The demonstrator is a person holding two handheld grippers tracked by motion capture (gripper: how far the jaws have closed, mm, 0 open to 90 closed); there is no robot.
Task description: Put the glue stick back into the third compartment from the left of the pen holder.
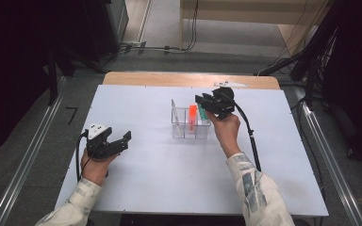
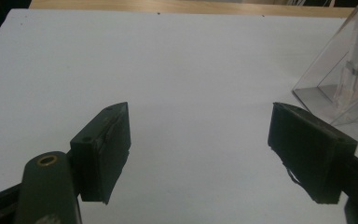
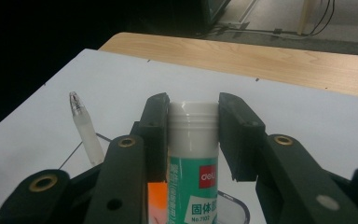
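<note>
The glue stick (image 3: 192, 158) stands upright between the right gripper's (image 3: 193, 135) jaws, which are pressed against its white cap end from both sides; its green label runs down out of the right gripper view. In the high view the glue stick (image 1: 201, 114) sits in the right-hand compartment of the clear plastic holder (image 1: 181, 129), just beside an orange thing (image 1: 193, 114) in the next slot; a white pen (image 3: 85, 128) leans in the holder's far left part.

Whether the stick is being lowered in or drawn out I cannot tell; either way the step is best done by keeping the stick vertical and moving it straight along its own axis, so it does not scrape the divider or tip the light holder; the pinch should stay on the cap, square and firm, not twisting.

The left gripper (image 1: 118, 141) rests well apart at the table's (image 1: 146, 179) left, jaws spread wide and holding nothing; it could steady the holder's wall if the holder starts to slide.
</note>
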